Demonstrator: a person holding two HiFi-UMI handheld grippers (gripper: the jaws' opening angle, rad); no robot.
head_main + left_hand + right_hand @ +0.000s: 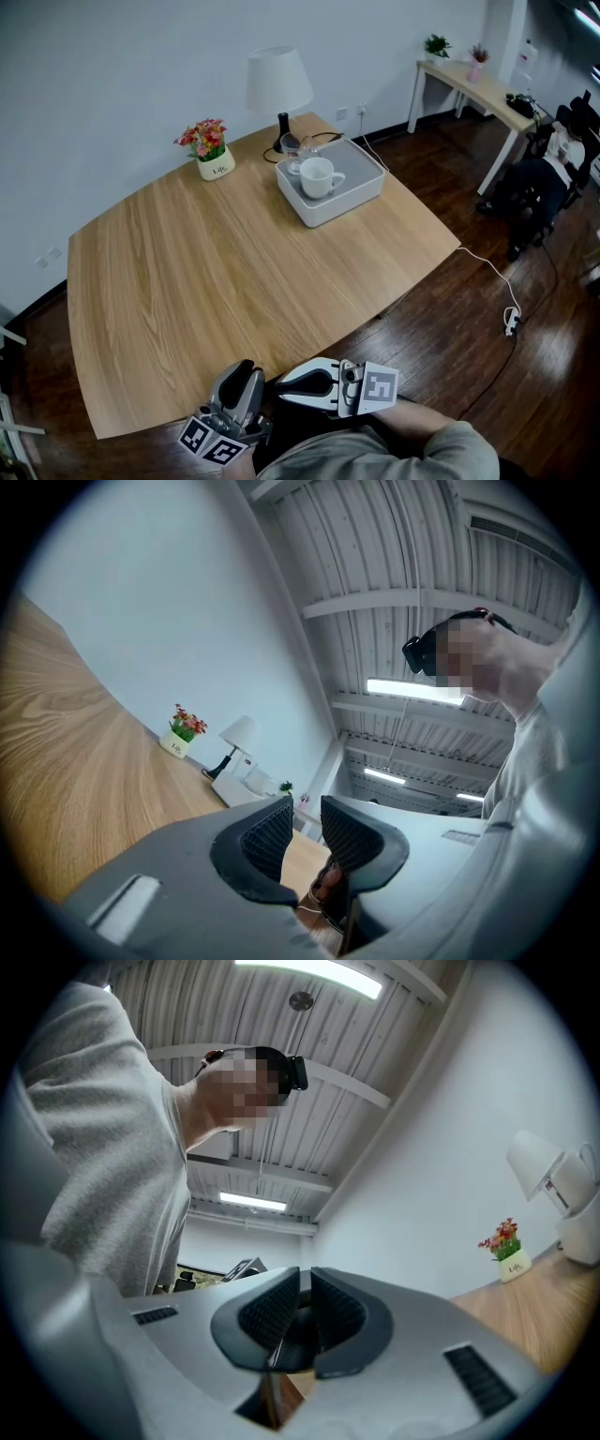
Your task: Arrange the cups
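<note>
The white ceramic mug with a handle [319,176] stands in the white rectangular tray [361,192], on the far right part of the light wooden table [187,281]. A clear glass cup [292,147] seems to stand in the far corner of the same tray, just beside the white table lamp [279,84].

Both grippers are at the near edge, well apart from the cups. The left gripper [307,817] has its jaws only narrowly apart, with nothing between them. The right gripper [306,1288] has its jaws closed together and is also empty.

I judge that no cup is handled yet. The next move calls for a long reach across the table, and for jaws opened wide before they meet the mug.
</note>
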